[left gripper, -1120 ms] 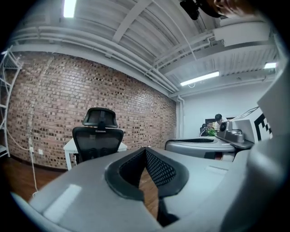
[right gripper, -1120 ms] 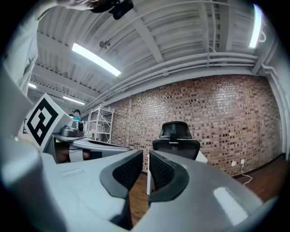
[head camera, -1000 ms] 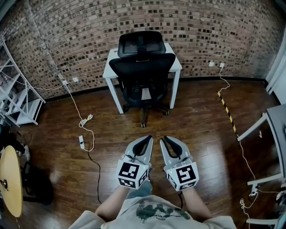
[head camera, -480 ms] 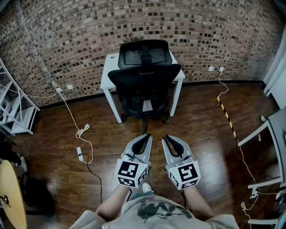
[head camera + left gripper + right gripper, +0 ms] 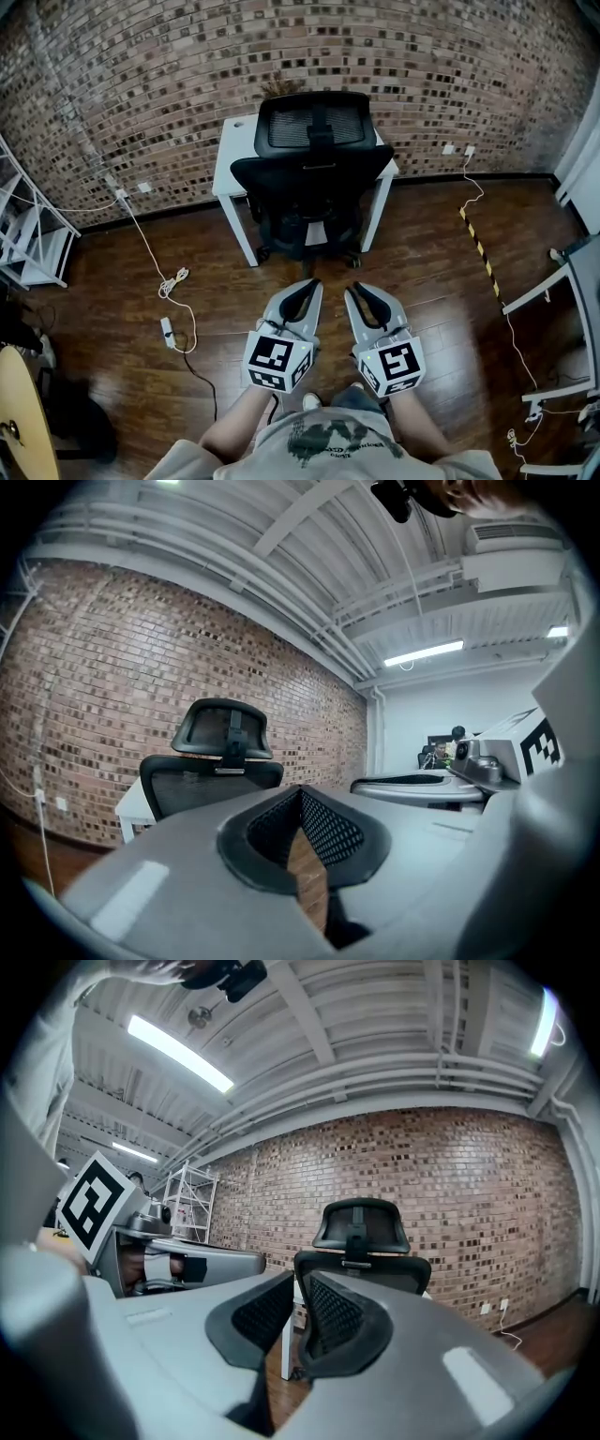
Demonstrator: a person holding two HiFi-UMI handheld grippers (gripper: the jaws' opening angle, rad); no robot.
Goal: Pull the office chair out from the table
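The black mesh office chair [image 5: 312, 169] with a headrest is tucked under the small white table [image 5: 234, 155] against the brick wall, its back toward me. Both grippers are held level side by side, short of the chair and apart from it. My left gripper [image 5: 314, 283] is shut with nothing in it. My right gripper [image 5: 349, 289] has a narrow gap between its jaws, which are opening with nothing between them. In the left gripper view the chair [image 5: 223, 761] shows beyond the closed tips [image 5: 302, 794]. The right gripper view has the chair [image 5: 361, 1241] ahead of the jaws [image 5: 300, 1283].
A white cable with a power strip [image 5: 169, 328] lies on the wooden floor at the left, near a white shelf rack [image 5: 28, 244]. A yellow-black strip [image 5: 475, 246] runs along the floor at the right, beside another table's frame [image 5: 553, 281].
Both grippers and the person have moved forward toward the chair, which now looks larger and nearer. The left jaws look the same; the right jaws stand slightly apart.
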